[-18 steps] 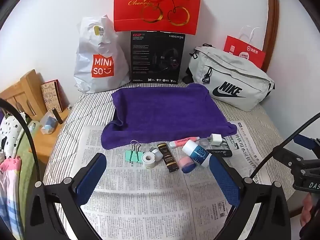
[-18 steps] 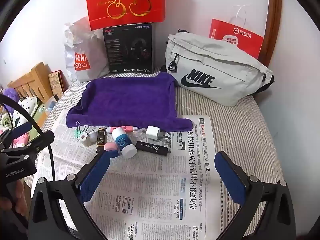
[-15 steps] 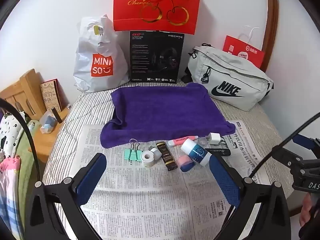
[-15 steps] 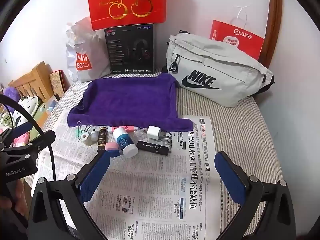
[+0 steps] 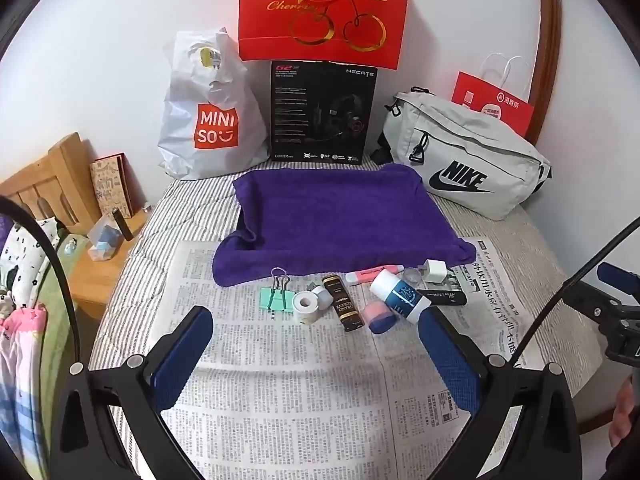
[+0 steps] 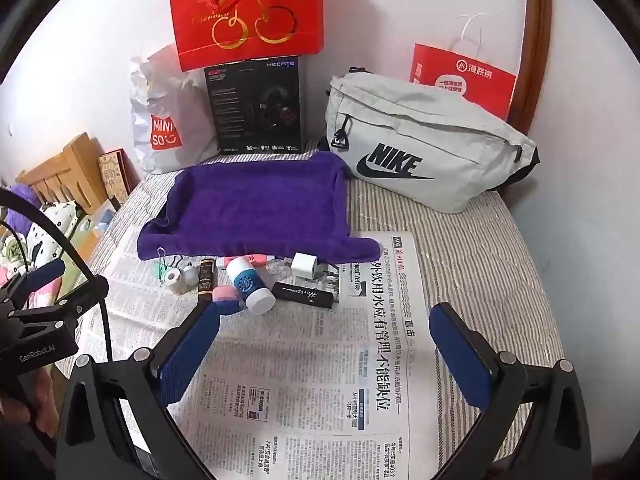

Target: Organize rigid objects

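Newsprint [image 5: 304, 380] covers a striped bed. Left to right along a purple towel's [image 5: 340, 220] near edge lie a green binder clip [image 5: 274, 298], tape roll [image 5: 306, 307], brown tube [image 5: 345, 307], blue-labelled bottle [image 5: 400, 296] and black stick [image 5: 444, 297]. Both grippers (left [image 5: 316, 356], right [image 6: 324, 356]) hover spread wide, grasping nothing.

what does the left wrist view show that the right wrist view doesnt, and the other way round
Only the left wrist view shows the left gripper open from behind, and the green binder clip clearly.

Only the right wrist view shows the right gripper open from behind, and the big newspaper headline.

Both share the purple towel, the grey Nike bag, the black headset box and the row of small items on the newspaper, among them the blue and white bottle.
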`<state>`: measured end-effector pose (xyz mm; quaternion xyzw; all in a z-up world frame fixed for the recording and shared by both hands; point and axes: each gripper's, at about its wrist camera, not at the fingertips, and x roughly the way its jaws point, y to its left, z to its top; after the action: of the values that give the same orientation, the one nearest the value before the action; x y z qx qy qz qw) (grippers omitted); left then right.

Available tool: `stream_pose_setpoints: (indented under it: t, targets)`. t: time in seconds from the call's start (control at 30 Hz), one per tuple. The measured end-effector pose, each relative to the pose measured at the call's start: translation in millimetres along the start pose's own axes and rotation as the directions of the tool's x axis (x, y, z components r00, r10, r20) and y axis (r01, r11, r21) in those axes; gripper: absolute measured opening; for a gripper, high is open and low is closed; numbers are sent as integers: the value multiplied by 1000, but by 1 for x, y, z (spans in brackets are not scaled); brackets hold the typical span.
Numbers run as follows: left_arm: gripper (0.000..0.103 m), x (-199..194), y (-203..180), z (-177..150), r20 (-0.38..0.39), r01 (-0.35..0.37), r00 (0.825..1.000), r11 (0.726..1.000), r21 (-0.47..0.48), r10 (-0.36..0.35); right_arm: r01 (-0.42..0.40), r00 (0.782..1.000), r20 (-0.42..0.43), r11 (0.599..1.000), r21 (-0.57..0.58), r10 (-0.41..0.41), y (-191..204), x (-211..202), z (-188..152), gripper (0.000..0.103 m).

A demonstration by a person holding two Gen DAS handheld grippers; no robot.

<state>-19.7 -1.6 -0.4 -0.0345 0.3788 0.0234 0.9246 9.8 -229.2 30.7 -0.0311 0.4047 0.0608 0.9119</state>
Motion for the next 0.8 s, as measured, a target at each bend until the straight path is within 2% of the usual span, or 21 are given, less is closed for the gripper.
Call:
stream_pose_setpoints:
  t: [0.8]
  targets:
    - [103, -8, 4, 3, -4, 3, 1000, 1000, 7, -3, -3, 1000, 21, 1000, -1, 3, 5, -15, 0, 103]
